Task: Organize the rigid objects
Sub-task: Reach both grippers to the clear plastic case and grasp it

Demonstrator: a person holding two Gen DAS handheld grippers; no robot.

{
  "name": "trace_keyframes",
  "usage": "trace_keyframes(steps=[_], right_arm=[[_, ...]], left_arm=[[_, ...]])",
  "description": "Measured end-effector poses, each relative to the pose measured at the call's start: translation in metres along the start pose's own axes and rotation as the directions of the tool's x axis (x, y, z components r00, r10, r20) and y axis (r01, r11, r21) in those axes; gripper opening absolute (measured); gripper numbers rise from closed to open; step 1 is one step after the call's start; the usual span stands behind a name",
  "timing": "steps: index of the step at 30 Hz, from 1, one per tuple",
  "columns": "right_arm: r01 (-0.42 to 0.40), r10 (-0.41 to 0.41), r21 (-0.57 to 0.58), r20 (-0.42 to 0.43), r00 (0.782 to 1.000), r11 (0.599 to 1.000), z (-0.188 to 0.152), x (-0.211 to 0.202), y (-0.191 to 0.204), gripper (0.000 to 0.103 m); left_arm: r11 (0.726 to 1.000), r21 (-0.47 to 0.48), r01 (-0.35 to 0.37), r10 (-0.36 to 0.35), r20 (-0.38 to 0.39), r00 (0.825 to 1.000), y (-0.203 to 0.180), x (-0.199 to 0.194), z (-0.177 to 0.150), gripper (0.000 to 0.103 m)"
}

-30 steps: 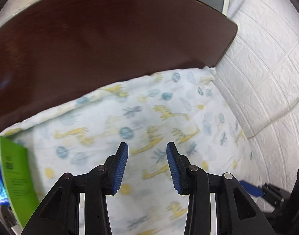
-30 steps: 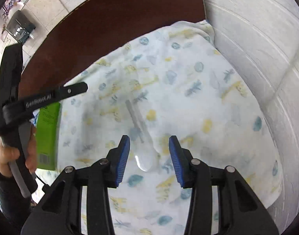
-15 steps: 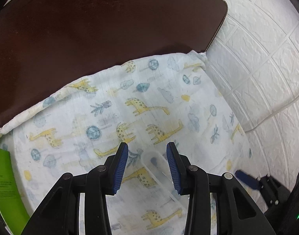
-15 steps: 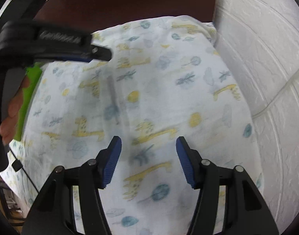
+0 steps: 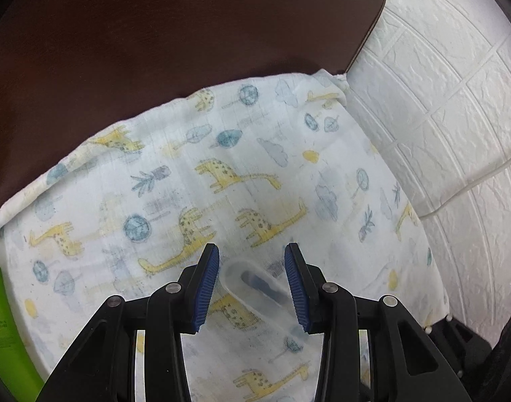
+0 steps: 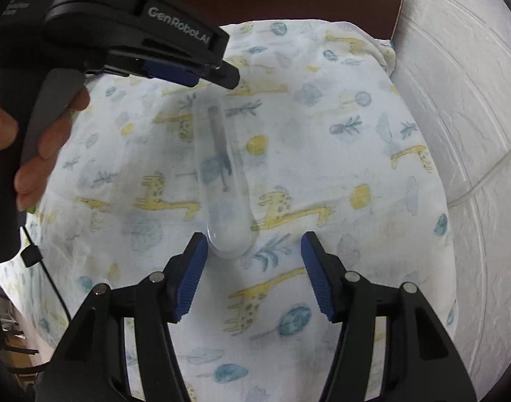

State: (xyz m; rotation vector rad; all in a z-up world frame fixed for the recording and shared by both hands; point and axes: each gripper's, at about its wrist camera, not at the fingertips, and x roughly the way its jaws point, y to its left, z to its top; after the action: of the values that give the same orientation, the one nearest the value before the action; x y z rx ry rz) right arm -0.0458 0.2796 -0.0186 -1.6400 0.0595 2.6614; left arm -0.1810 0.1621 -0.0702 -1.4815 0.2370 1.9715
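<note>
Clear plastic: see-through case (image 6: 223, 181) lying flat on giraffe-print cloth (image 6: 339, 154), long and rounded at both ends, a dark slim item visible inside.
Cloth: spread over dark brown table (image 5: 188, 33), white brick-pattern wall (image 5: 456, 117) along its right edge.
Green box: green package (image 5: 0, 328) at far left edge of left wrist view, only partly in frame.
Left gripper: left gripper (image 5: 252, 281) half open, blue pads either side of one end of the case, no pad seen pressing on it; same gap as a second ago.
Left gripper from the other camera: seen from the side over the far end of the case (image 6: 201, 73), a person's hand (image 6: 44, 140) on its grey handle.
Right gripper: right gripper (image 6: 253, 274) jaws just opened wider, now moderately wide; near end of the case just ahead of the left pad, not between the pads, nothing clamped.
Change: a second ago left view showed bare cloth between the jaws; now lined up over the case. Right claw closer to the case's near end than half a second ago.
Meaning for task: likely approach stage, one claw at each end, grasp not yet made.
Risk: smooth rounded shell may slip if pinched off-centre.
</note>
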Motion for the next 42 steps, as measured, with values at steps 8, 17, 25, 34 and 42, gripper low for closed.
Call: trace_keyframes(steps=[8, 17, 25, 34, 42], right_arm=[[-0.055, 0.047, 0.239, 0.042, 0.998, 0.97, 0.014, 0.002, -0.063, 0.058], [-0.221, 0.199, 0.446, 0.096, 0.975, 0.868, 0.002, 0.0, -0.082, 0.05], [-0.258, 0.248, 0.487, 0.086, 0.965, 0.835, 0.01, 0.006, -0.074, 0.046], [-0.203, 0.193, 0.441, 0.069, 0.979, 0.874, 0.022, 0.012, -0.072, 0.04], [-0.184, 0.177, 0.397, 0.054, 0.983, 0.899, 0.027, 0.014, -0.072, 0.039]], left_arm=[[0.999, -0.028, 0.027, -0.028, -0.035, 0.999, 0.007, -0.013, -0.023, 0.04], [0.998, -0.063, 0.029, -0.029, 0.012, 1.0, 0.009, -0.015, -0.014, 0.04], [0.998, -0.035, 0.056, -0.057, -0.026, 0.998, -0.005, -0.001, -0.012, 0.04], [0.999, -0.017, 0.041, -0.041, -0.042, 0.998, -0.004, -0.006, -0.017, 0.04], [0.996, -0.069, 0.056, -0.058, -0.027, 0.998, 0.003, -0.009, -0.015, 0.04]])
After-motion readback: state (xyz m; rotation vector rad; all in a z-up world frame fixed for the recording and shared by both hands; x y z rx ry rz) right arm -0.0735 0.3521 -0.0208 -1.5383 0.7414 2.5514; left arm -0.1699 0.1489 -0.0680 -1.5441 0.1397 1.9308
